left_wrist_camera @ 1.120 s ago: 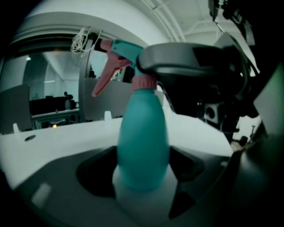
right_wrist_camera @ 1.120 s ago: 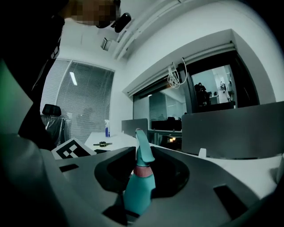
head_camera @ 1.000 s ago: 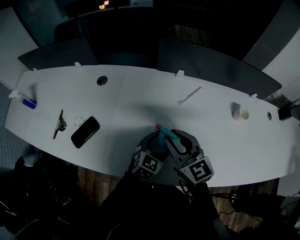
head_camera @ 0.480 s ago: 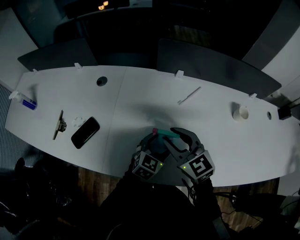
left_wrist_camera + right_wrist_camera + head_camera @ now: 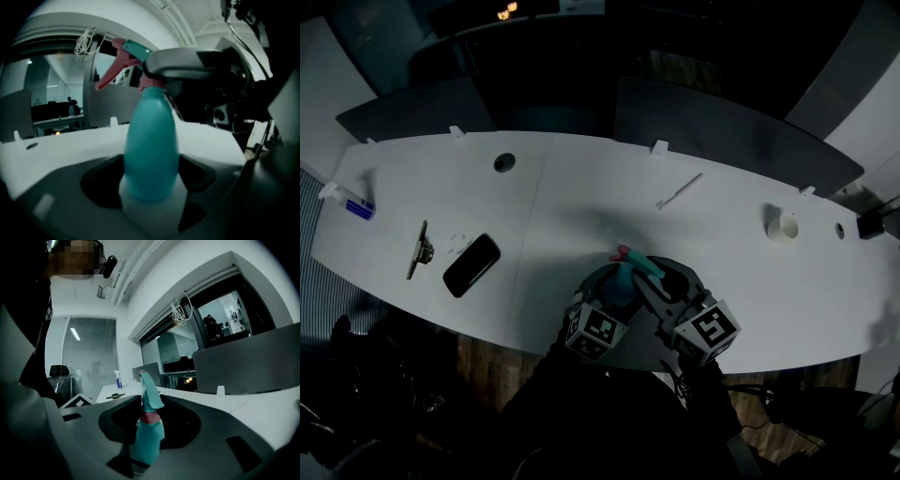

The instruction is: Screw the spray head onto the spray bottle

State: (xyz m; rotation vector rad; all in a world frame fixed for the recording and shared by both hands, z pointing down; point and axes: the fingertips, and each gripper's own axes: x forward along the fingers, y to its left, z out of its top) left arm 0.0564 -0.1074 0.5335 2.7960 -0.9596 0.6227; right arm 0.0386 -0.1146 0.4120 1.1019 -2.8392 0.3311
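Observation:
The teal spray bottle (image 5: 619, 291) stands upright at the table's near edge, between both grippers. My left gripper (image 5: 150, 180) is shut on the bottle's body (image 5: 150, 154). On the neck sits the teal spray head with its pink trigger and collar (image 5: 123, 58), nozzle pointing away and left (image 5: 636, 262). My right gripper (image 5: 661, 286) reaches over from the right at the level of the collar. In the right gripper view the collar and spray head (image 5: 150, 397) stand between its jaws (image 5: 150, 423), which are closing, with small gaps still showing at either side.
On the white table (image 5: 581, 202) lie a black phone (image 5: 471, 264), a metal tool (image 5: 419, 248), a blue and white item (image 5: 356, 206) at the far left, a white stick (image 5: 679, 190) and a tape roll (image 5: 782, 226). Dark partitions stand behind the table.
The spray head's nozzle swung left and came back. The right gripper's marker cube has shifted slightly right and turned. The left gripper and the bottle have stayed put.

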